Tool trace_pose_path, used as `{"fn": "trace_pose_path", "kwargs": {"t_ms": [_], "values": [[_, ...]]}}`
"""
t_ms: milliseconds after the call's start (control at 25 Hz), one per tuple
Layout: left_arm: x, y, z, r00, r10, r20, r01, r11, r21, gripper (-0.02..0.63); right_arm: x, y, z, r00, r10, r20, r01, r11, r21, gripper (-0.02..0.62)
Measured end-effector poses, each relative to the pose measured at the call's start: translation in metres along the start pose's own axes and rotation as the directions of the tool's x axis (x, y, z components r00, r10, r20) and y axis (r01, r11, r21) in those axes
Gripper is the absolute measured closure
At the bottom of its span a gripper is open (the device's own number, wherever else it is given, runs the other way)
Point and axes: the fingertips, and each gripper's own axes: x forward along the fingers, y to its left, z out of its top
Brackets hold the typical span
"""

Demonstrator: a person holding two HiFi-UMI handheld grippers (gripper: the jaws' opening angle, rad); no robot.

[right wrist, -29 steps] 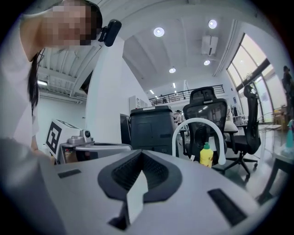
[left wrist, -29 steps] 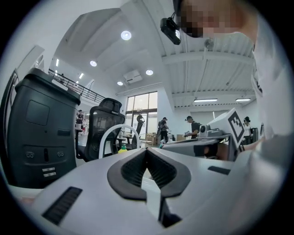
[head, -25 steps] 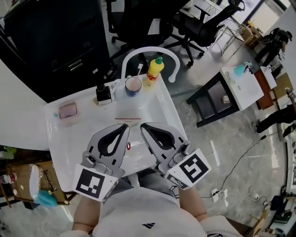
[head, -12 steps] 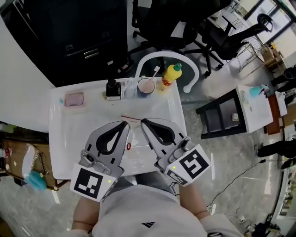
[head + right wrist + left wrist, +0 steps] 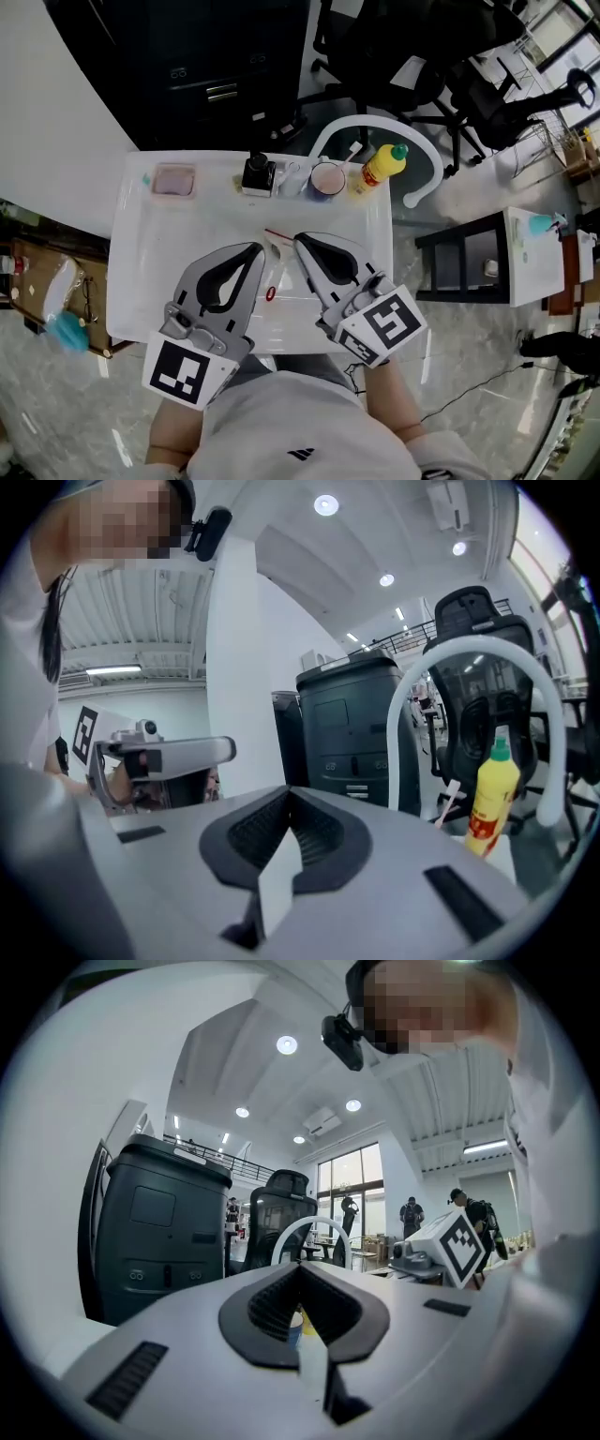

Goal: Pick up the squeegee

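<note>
Fingers (image 5: 244,841) of both grippers are pressing together on nothing as a person is holding the left gripper (image 5: 251,251) and the right gripper (image 5: 302,242) side by side over the near half of a white desk (image 5: 150,262). What is looking like the squeegee (image 5: 275,251), a pale tool with a thin red strip that is hard to make out against the white top, is lying flat between the two sets of fingertips, around the middle of the desk. As far as the head view is showing, neither gripper is touching it. Along the far edge a pink dish (image 5: 173,180), a black bottle (image 5: 258,173), a cup (image 5: 327,178) and a yellow bottle (image 5: 381,169) are standing in a row beside a white arched tube (image 5: 397,733). The task is looking barely begun: one gripper is yet needing to open, close on the tool and lift it.
</note>
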Motion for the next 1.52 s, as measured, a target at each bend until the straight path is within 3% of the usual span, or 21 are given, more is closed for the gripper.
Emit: {"fn": "trace_pose_path", "kwargs": {"t_ms": [360,720,1520], "values": [[-0.017,0.011,-0.008,0.997,0.083,-0.005,-0.083,0.997,-0.004,0.594,0.030,-0.014,-0.062,0.991,0.032,-0.132,-0.016,0.993,0.120,0.584],[-0.031,0.024,-0.022,0.988,0.152,-0.041,-0.153,0.988,-0.017,0.594,0.051,-0.019,-0.138,0.950,0.099,-0.295,-0.035,0.976,0.215,0.575],[-0.018,0.036,-0.055,0.990,0.109,-0.086,-0.114,0.992,-0.060,0.594,0.056,-0.030,-0.242,0.862,0.113,-0.494,0.064,0.942,0.329,0.541]]}}
